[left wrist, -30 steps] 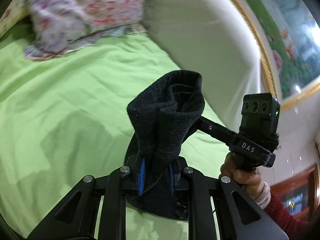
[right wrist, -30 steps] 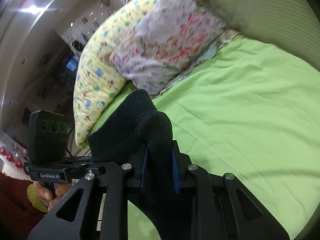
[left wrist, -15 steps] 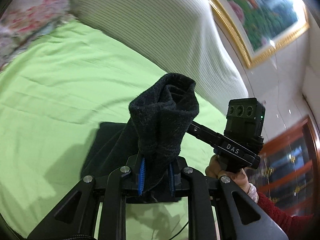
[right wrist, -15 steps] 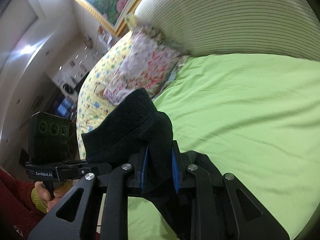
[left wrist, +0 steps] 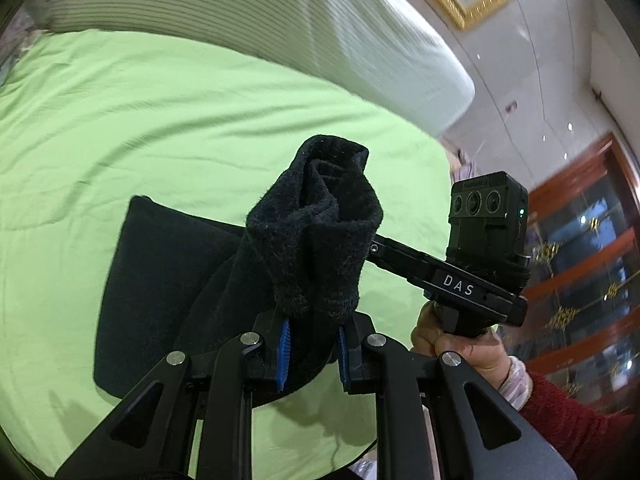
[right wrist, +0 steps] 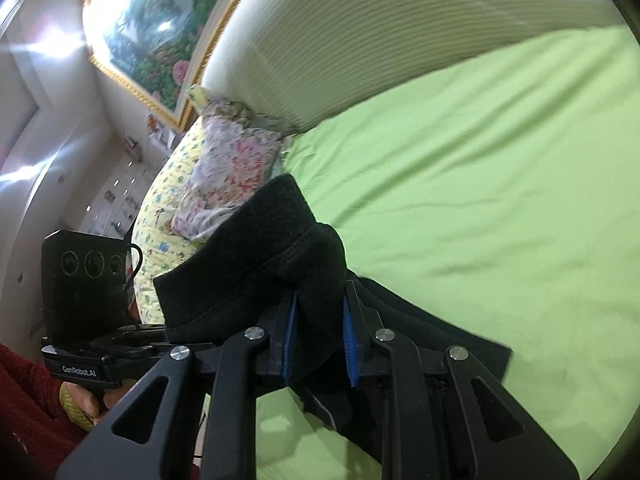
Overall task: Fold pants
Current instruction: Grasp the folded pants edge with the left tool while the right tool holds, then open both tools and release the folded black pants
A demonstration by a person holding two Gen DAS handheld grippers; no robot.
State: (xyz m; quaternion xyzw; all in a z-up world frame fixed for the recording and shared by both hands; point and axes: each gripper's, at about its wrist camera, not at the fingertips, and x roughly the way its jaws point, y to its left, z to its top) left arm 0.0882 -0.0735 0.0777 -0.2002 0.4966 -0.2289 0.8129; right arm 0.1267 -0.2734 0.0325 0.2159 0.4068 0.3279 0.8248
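Observation:
The black fleece pants (left wrist: 160,280) hang from both grippers over the green bed sheet (left wrist: 140,120). My left gripper (left wrist: 312,352) is shut on a bunched end of the pants, which sticks up above its blue pads (left wrist: 283,356). My right gripper (right wrist: 318,340) is shut on the other bunched end (right wrist: 256,264). The rest of the pants drapes down onto the sheet in both views (right wrist: 460,340). The right gripper also shows in the left wrist view (left wrist: 472,280), close beside the left one.
A white ribbed headboard (left wrist: 280,20) runs along the far side of the bed. Floral and yellow pillows (right wrist: 216,176) lie at its end. A gold-framed painting (right wrist: 152,40) hangs on the wall. A wooden cabinet (left wrist: 592,272) stands beyond the bed's edge.
Both grippers have swung round with the pants still held. More of the pants now rests on the sheet, and the pillows have left the left wrist view.

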